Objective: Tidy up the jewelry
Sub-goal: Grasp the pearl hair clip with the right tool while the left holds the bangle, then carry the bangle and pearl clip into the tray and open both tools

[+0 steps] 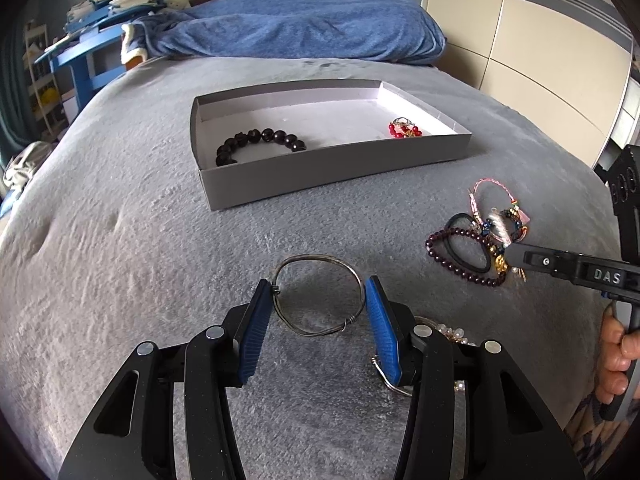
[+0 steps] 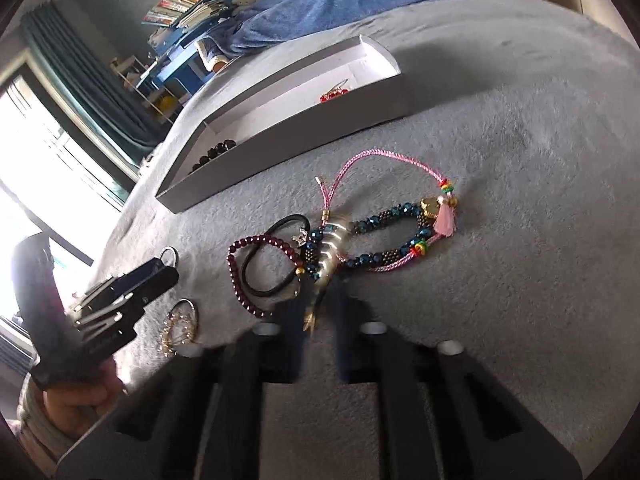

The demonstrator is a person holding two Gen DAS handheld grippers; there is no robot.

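My left gripper (image 1: 320, 294) has its blue pads (image 1: 256, 320) pressed on both sides of a thin metal wire bangle (image 1: 316, 258) on the grey bedspread. My right gripper (image 2: 320, 304), blurred in its own view, is shut on the stem of a silver ribbed ornament (image 2: 332, 246) in a tangle of jewelry. Its tip (image 1: 511, 254) shows in the left wrist view. The tangle holds a dark red bead bracelet (image 2: 240, 276), a black hair tie (image 2: 272, 280), a blue bead bracelet (image 2: 384, 216) and a pink cord bracelet (image 2: 380, 154). The grey box (image 1: 332, 172) holds a black bead bracelet (image 1: 260, 142) and a red beaded piece (image 1: 405, 128).
A pearl piece on a ring (image 2: 180, 324) and another wire ring (image 1: 384, 380) lie beside my left gripper's right finger. A blue blanket (image 1: 304, 24) lies at the bed's far end. Blue shelves (image 1: 104, 12) stand far left and wardrobe doors (image 1: 540, 60) stand to the right.
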